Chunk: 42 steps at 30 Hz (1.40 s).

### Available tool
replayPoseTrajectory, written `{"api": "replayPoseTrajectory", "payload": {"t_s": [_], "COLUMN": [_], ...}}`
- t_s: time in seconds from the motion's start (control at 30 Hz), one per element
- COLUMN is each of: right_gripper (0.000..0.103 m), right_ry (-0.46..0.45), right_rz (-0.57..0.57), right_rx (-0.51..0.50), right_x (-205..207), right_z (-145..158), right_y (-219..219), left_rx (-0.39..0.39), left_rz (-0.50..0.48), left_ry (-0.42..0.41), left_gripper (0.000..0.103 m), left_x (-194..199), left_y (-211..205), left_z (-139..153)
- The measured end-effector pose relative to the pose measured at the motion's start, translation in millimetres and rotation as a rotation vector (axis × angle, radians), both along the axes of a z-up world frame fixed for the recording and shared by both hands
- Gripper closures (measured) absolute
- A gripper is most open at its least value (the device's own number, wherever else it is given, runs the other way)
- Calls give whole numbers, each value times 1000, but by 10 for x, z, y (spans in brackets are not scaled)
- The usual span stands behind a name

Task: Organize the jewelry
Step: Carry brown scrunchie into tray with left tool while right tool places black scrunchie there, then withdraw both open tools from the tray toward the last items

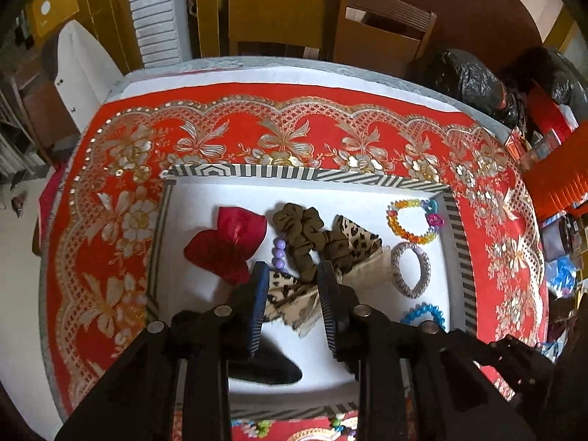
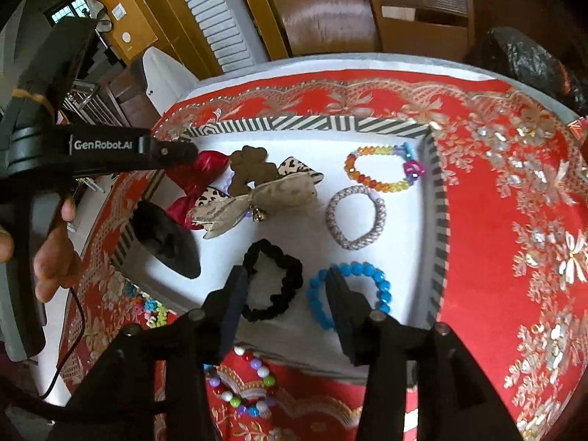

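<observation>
A white tray with a striped rim [image 1: 242,172] lies on the red cloth. My left gripper [image 1: 292,273] hangs open over a leopard-print bow [image 1: 290,294], whose fabric shows in the gap without being pinched. Beside the bow lie a red bow [image 1: 229,242], an olive scrunchie [image 1: 303,226] and purple beads [image 1: 279,253]. My right gripper [image 2: 286,273] stands open, its left finger over the black scrunchie [image 2: 273,283] and its right finger over a blue bead bracelet [image 2: 349,294]. A multicolour bead bracelet [image 2: 382,169] and a grey braided band [image 2: 356,217] rest at the tray's right side.
A black oval piece [image 2: 165,242] sits at the tray's near left. Loose coloured bead strings [image 2: 242,386] lie on the red embroidered cloth [image 2: 496,220] in front of the tray. A hand [image 2: 55,264] holds the left tool. Chairs [image 1: 378,29] stand beyond the table's far edge.
</observation>
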State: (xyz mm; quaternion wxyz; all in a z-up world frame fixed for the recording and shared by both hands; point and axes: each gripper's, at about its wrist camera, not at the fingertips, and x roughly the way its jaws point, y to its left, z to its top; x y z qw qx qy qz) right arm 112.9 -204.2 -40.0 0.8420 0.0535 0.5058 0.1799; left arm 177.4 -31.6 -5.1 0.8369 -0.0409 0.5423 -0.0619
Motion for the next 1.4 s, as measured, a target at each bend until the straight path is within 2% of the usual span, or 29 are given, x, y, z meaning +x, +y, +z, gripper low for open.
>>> {"api": "replayPoseTrajectory", "payload": {"t_s": [0.3, 0.57, 0.87, 1.0, 1.4], "right_gripper": [56, 51, 50, 46, 45], "right_ry": [-29, -45, -65, -79, -89], "right_rz": [-29, -43, -74, -73, -71], "right_rx": [-1, -18, -19, -29, -37], "right_x": [-362, -691, -976, -1080, -1345], "right_z": [207, 305, 401, 443, 474], "right_y": [-139, -234, -216, -195, -132], "left_rx": [20, 54, 46, 38, 47], "left_rz": [-23, -29, -1, 4, 5], "left_ry": [-42, -77, -86, -79, -90], "left_gripper": [87, 87, 88, 87, 87], "left_x": [-436, -900, -1296, -1441, -1738], "left_y": [-22, -5, 104, 126, 186], "left_z": [191, 297, 304, 286, 259]}}
